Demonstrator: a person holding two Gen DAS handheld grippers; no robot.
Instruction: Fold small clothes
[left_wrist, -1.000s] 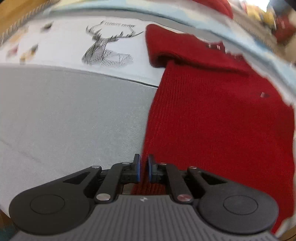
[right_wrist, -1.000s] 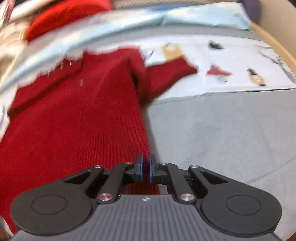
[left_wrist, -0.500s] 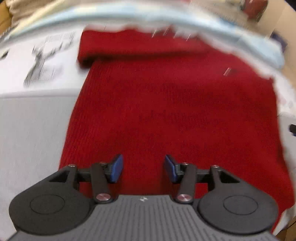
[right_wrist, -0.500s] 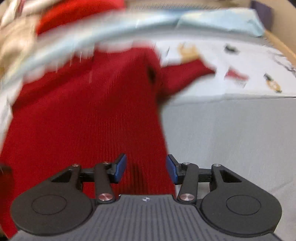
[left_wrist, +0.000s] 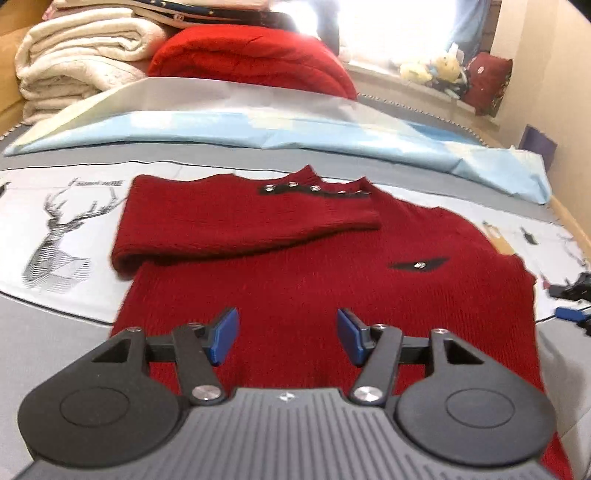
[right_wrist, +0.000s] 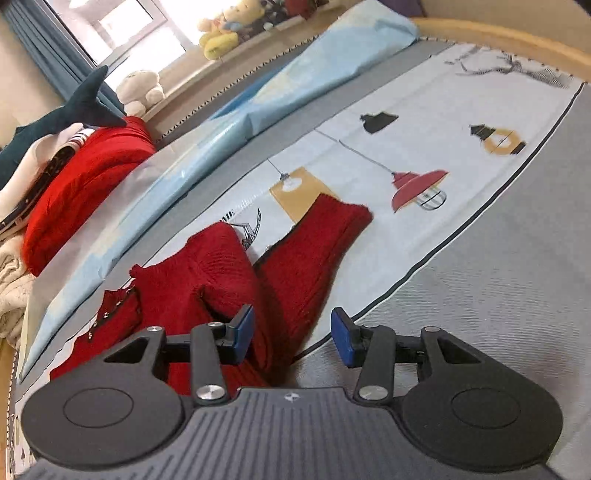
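– Any writing legible here?
– Hardly. Small lettering sits above the deer print on the bedsheet, left side of the left wrist view, too blurred to read.
– Elsewhere?
– "ME" ends a word beside the red sweater, centre-left of the right wrist view.

both the left gripper and right gripper hold their fingers spread wide, gripping nothing.

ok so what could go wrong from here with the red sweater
1. The right sleeve lies unfolded and bunched beside the red sweater; grabbing it anywhere could drag the body askew.
2. The folded left sleeve rests loose and may slide off.
3. Both tongs, left and right, are open and may pinch the bedsheet.
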